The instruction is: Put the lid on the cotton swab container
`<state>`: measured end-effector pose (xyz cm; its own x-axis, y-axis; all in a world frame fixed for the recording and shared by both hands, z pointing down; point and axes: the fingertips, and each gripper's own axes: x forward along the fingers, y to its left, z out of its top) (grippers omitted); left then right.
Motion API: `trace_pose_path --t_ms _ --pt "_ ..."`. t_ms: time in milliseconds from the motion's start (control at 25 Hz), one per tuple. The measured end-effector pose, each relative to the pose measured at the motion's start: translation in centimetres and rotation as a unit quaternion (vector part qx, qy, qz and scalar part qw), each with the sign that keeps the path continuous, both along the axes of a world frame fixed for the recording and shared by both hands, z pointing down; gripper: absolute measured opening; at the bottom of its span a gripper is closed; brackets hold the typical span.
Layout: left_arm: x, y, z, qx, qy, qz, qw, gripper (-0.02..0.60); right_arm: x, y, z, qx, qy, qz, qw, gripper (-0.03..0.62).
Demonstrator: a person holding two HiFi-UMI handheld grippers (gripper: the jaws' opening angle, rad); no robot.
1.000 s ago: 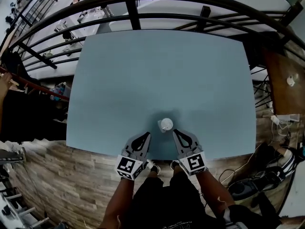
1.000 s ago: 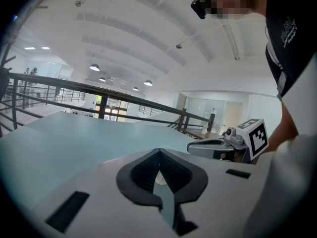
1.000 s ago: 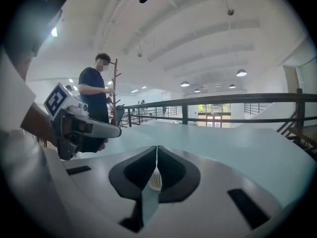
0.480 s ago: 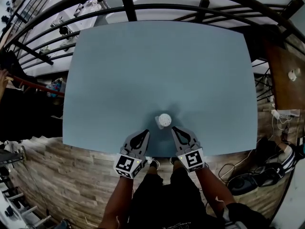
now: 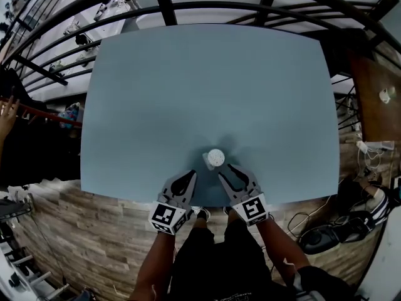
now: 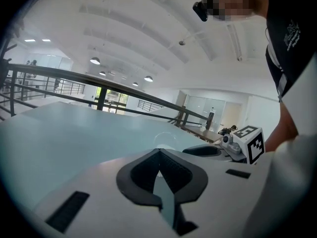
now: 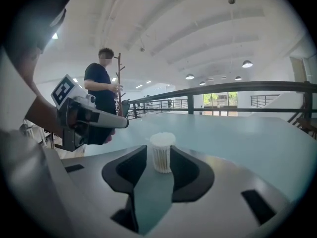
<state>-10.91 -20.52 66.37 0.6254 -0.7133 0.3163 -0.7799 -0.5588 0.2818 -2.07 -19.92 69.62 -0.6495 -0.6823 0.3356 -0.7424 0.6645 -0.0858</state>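
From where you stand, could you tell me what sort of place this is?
Probably an indoor mezzanine in a large hall: a black metal railing runs behind the pale blue-grey table, and a white vaulted ceiling with round lamps spans overhead.

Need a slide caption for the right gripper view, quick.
Right tool, jaws just opened, frames the cotton swab container standing untouched on the blue-grey table.

The cotton swab container (image 5: 216, 158) is spotted upright on the table (image 5: 207, 86), close to the near edge, roughly midway along; the railing (image 5: 164, 5) is seen behind the far edge.
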Motion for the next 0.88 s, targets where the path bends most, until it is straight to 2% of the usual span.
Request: trace_pose_path --t_ms 200,360,720,880 --pt "0.1 -0.6 -0.1 0.006 0.007 0.005 0.9999 0.011 -0.3 -0.6 0.6 -0.012 -0.007 0.002 1.0 0.186" --pt "0.2 -0.7 0.2 -0.002 0.017 0.004 0.9998 0.011 -0.3 -1.1 1.8 -0.015 0.008 -0.001 1.0 0.218" --pt "0.7 -0.8 0.6 -0.008 0.014 0.019 0.9997 0.011 -1.3 -2.4 3.0 -0.031 0.02 0.001 0.999 0.244" --pt "0.9 -0.7 0.5 -0.014 0.025 0.018 0.9994 0.011 -1.3 -2.6 3.2 -0.038 0.035 -0.004 0.999 0.252"
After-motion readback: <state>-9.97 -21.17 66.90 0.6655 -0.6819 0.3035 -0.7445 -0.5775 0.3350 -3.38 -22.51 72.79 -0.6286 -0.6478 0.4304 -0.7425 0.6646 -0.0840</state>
